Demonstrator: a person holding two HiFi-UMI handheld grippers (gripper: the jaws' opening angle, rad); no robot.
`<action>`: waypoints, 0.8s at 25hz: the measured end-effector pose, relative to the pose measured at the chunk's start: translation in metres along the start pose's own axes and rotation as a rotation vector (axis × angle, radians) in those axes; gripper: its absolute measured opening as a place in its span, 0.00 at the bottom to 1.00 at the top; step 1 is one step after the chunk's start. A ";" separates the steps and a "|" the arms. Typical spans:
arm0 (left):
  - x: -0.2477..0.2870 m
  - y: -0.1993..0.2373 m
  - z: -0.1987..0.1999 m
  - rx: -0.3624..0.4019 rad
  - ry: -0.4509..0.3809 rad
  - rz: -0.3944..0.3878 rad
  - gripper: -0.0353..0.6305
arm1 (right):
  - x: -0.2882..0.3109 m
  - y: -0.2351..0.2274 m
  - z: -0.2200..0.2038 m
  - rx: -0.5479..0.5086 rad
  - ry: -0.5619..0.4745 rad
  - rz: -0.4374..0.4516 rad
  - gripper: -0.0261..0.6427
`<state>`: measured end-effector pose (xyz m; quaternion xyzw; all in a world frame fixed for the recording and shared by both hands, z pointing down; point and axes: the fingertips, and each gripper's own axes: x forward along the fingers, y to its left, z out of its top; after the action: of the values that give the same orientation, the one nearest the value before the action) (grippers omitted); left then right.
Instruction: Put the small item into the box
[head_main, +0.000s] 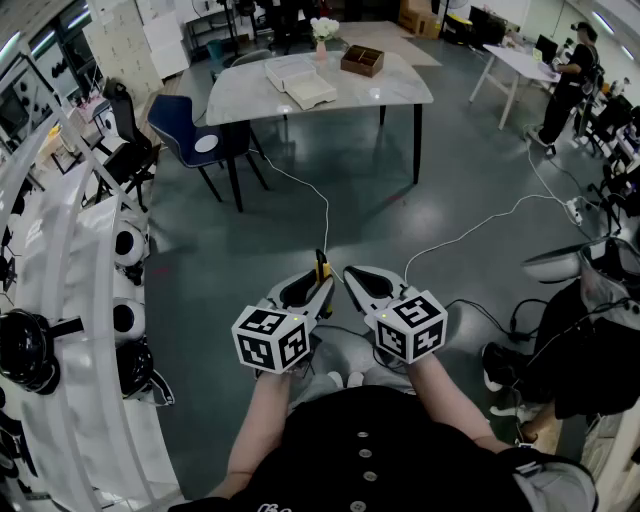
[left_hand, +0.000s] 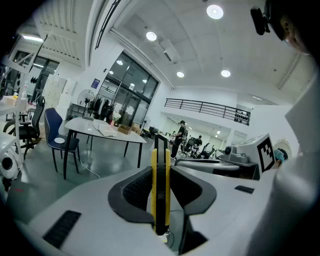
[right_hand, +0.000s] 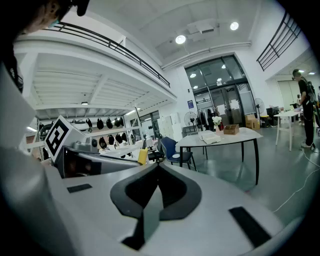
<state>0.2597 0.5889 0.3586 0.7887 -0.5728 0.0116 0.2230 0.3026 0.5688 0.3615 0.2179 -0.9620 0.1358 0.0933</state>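
Note:
My left gripper (head_main: 322, 282) is shut on a thin, flat yellow and black item (head_main: 321, 267) that stands on edge between its pads. In the left gripper view the item (left_hand: 160, 200) rises upright out of the jaws of the left gripper (left_hand: 161, 172). Close beside it, my right gripper (head_main: 350, 274) is shut with nothing in it; its jaws meet in a line in the right gripper view (right_hand: 157, 169). Both are held above the floor, well short of the white table (head_main: 400, 92). A brown box (head_main: 362, 60) and white open boxes (head_main: 300, 82) rest on that table.
A blue chair (head_main: 185, 135) stands at the table's left end, and a vase of flowers (head_main: 322, 30) is at its far edge. White cables (head_main: 470, 230) run over the grey floor. A white rack with helmets (head_main: 60, 330) lines the left. A person (head_main: 565, 85) stands far right.

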 end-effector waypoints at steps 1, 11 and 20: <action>0.000 0.001 0.000 0.003 0.002 0.005 0.24 | 0.000 0.000 0.001 0.001 -0.002 -0.001 0.04; 0.001 0.007 0.000 0.001 0.004 0.019 0.24 | 0.001 0.004 -0.005 0.000 0.022 0.017 0.04; -0.006 0.022 0.006 -0.008 -0.021 0.011 0.24 | 0.008 0.003 0.006 0.043 -0.049 -0.012 0.05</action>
<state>0.2362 0.5868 0.3592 0.7846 -0.5796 0.0023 0.2202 0.2936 0.5670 0.3573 0.2288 -0.9595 0.1506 0.0657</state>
